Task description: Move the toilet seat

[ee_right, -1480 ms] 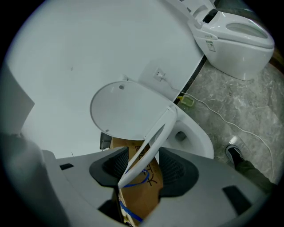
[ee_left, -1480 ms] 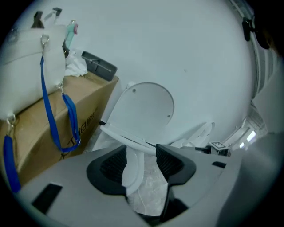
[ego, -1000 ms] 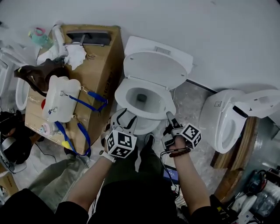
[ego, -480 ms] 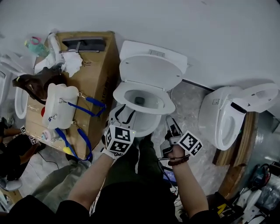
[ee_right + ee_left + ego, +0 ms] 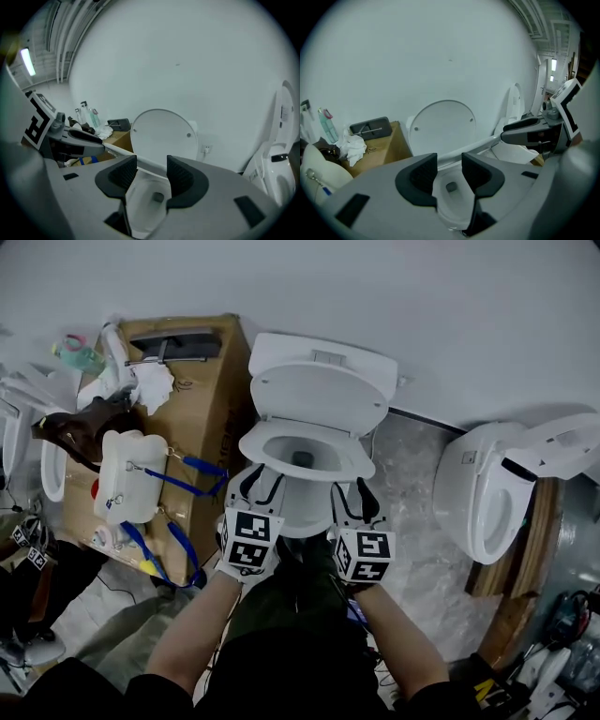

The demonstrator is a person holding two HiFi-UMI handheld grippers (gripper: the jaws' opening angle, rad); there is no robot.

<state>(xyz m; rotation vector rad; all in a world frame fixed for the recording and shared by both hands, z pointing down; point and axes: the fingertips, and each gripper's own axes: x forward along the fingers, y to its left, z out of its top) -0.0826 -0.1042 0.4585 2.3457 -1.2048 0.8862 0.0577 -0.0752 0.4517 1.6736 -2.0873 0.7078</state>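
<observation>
Here in the head view, my left gripper [image 5: 260, 486] and right gripper [image 5: 349, 498] point at the toilet's front, just below the toilet seat [image 5: 356, 463], whose front edge is tilted up off the bowl [image 5: 300, 517]. In the left gripper view my jaws, having just closed a little, stand apart, gripping nothing. In the right gripper view, likewise: narrowed slightly, apart, the seat's edge crossing behind them.

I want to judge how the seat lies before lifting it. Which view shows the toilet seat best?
The head view: the toilet seat shows whole from above, with the lid raised behind. Each gripper view shows only a slice of its ring, low in the frame.
</observation>
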